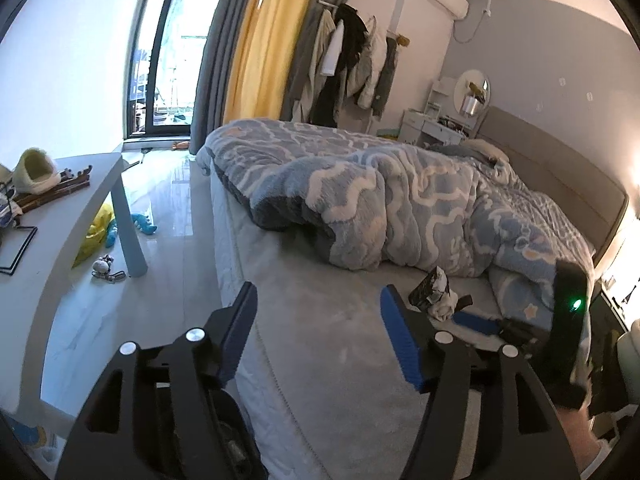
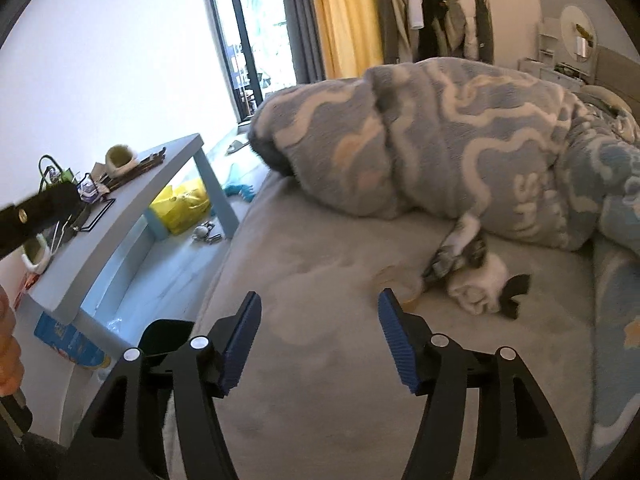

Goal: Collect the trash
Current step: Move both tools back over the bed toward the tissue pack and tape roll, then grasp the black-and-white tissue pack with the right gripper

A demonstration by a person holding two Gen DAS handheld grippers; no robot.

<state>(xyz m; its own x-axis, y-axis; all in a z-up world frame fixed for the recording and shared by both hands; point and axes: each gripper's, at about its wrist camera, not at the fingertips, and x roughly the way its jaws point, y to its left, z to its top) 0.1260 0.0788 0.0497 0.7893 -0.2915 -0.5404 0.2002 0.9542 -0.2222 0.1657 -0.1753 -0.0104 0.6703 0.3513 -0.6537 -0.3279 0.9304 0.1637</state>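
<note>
- Crumpled trash [image 2: 476, 276] on the bed sheet [image 2: 320, 272]: blurred; material cannot be told, upper end tucked under the blue quilt [image 2: 460, 132].
- Right gripper [image 1: 476, 322]: seen from the left wrist, largely hidden behind the left gripper's finger [image 1: 400, 344].
- Table [image 2: 132, 208]: near end cut off by the frame; small items unreadable.

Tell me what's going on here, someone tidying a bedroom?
A person holds a claw in each hand over a bed, collecting trash. Both the left claw and the right claw are open and empty. A small pile of crumpled wrappers lies on the sheet beside the bunched blue blanket, ahead of the right claw and not yet touched. More clutter sits on the grey table and on the floor under it.
</note>
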